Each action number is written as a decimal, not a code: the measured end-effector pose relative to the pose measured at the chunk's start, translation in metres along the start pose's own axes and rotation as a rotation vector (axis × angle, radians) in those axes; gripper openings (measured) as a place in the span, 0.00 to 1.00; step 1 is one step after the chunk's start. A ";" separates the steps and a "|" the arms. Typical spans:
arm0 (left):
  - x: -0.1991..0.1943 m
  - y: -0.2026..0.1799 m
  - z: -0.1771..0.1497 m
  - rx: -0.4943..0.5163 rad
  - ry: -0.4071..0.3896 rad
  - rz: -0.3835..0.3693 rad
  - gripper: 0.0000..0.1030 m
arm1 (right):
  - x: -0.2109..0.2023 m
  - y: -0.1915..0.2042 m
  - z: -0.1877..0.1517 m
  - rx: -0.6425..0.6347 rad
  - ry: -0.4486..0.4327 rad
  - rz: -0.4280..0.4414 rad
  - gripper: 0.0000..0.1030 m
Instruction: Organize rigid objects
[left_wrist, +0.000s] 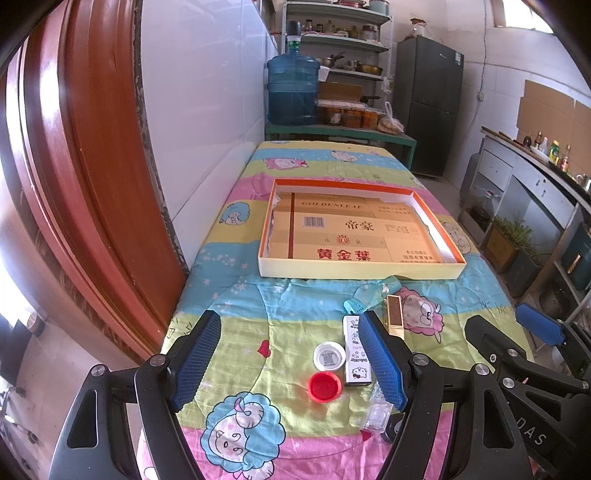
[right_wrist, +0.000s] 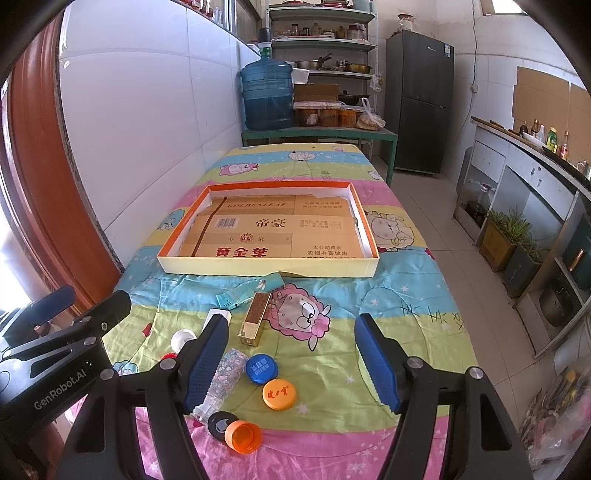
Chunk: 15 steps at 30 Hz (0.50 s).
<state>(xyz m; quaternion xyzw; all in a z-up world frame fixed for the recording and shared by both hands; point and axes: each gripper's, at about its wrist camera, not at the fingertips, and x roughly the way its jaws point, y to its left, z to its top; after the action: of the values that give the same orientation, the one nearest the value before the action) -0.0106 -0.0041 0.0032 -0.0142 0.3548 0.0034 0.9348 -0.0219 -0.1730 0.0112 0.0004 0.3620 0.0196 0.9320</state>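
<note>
Nearest items: orange cup-shaped cap (right_wrist: 243, 437) on its side and a black disc (right_wrist: 221, 424) touching it, at the table's near edge, low between the right gripper's fingers.
Right gripper: right gripper (right_wrist: 291, 363) with jaws wide apart, holding nothing, poised above the scattered pieces.
Left gripper: left gripper (left_wrist: 290, 360) likewise spread and empty, over the red cap (left_wrist: 324, 386) and white cap (left_wrist: 329, 355).
Tray: shallow orange-rimmed box (right_wrist: 370, 236) farther up the table, lined with flattened printed cardboard; no loose object visible in it.
Progress: judged not yet begun; every small piece lies on the cartoon bedsheet (right_wrist: 388, 295) outside the tray.
Left to do: presumably all pieces go into the tray, one at a time.
Right-side pieces: blue cap (right_wrist: 262, 368) and flat orange cap (right_wrist: 279, 395) near each other between the fingers; clear patterned bottle (right_wrist: 221, 382) lying partly behind the left-hand finger.
Further pieces: gold box (right_wrist: 255, 319) beyond the fingertips; pale blue packet (right_wrist: 251, 291) just before the tray's near wall.
Left-side pieces: white cartoon-printed box (left_wrist: 355, 350) just beside the right-hand finger, next to the white cap.
Uncertain: which piece is aimed at first cannot be told.
</note>
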 end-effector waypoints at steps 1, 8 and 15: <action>0.000 0.000 0.000 0.000 0.000 -0.001 0.76 | 0.000 0.000 0.000 0.000 0.001 0.000 0.68; 0.001 0.000 -0.002 -0.002 0.004 -0.003 0.76 | 0.002 0.001 -0.003 0.003 0.007 0.000 0.68; 0.003 0.000 -0.002 -0.001 0.006 -0.004 0.76 | 0.003 0.000 -0.003 0.004 0.007 0.001 0.68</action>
<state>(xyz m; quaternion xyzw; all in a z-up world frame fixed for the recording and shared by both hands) -0.0098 -0.0044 -0.0004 -0.0154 0.3575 0.0018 0.9338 -0.0218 -0.1724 0.0070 0.0023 0.3652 0.0195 0.9307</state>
